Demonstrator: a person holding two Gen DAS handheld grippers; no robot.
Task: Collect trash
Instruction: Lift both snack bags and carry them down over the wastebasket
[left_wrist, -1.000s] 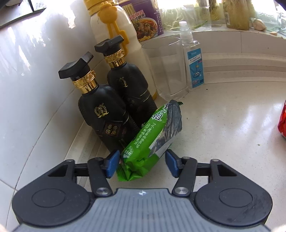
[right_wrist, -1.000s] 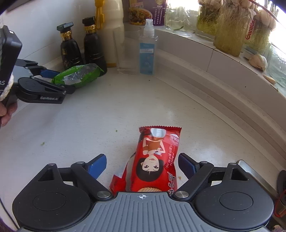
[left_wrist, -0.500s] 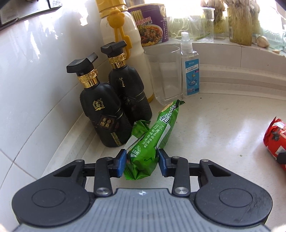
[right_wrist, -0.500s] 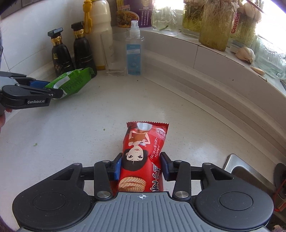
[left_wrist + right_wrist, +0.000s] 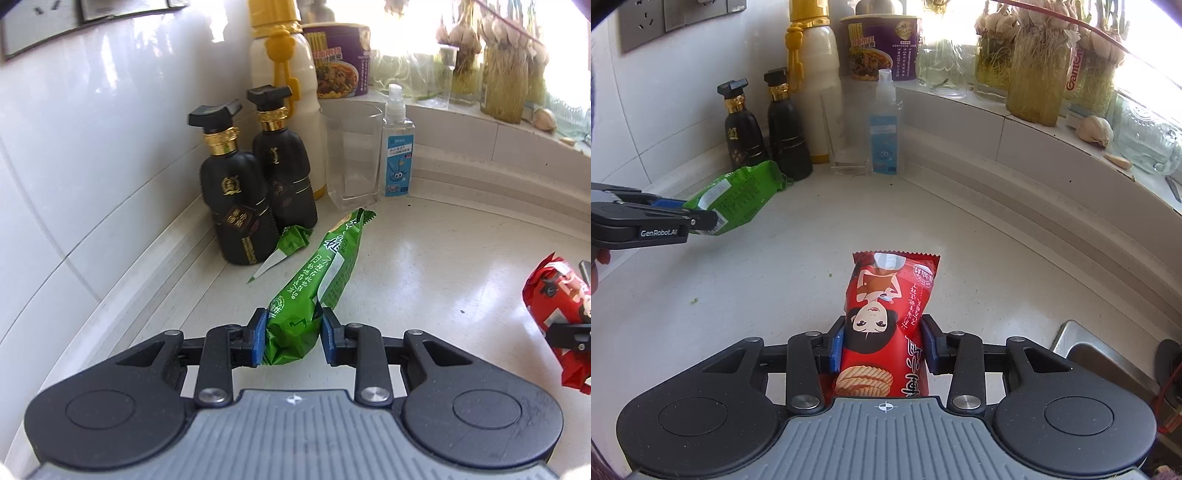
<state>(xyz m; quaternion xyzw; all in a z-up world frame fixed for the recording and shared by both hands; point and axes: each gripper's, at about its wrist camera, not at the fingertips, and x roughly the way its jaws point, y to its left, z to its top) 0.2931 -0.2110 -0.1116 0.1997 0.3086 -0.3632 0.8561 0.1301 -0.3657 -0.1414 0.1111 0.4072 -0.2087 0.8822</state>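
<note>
Blue pads on your left tongs pinch the near end of the green wrapper; the jaws have just been closing, and the packet is crumpled between them. Its far end reaches out over the white desk toward the glass tumbler; whether the tip touches the surface you cannot tell. A torn green scrap lies on the desk just beside the wrapper, touching or nearly touching the foot of the two black bottles. Behind them stand a cream bottle with a yellow cap and a small spray bottle.

Your right tongs have narrowed on the red snack packet and the pads press both its long edges; here too the jaws have just been closing, mostly earlier in that moment. The packet points away from you, its far end out over the desk. From this side your left tongs show at the left edge with the green wrapper in their grip, well apart from the red packet. A metal sink rim shows at the lower right, and jars of sprouting garlic line the window ledge.
</note>
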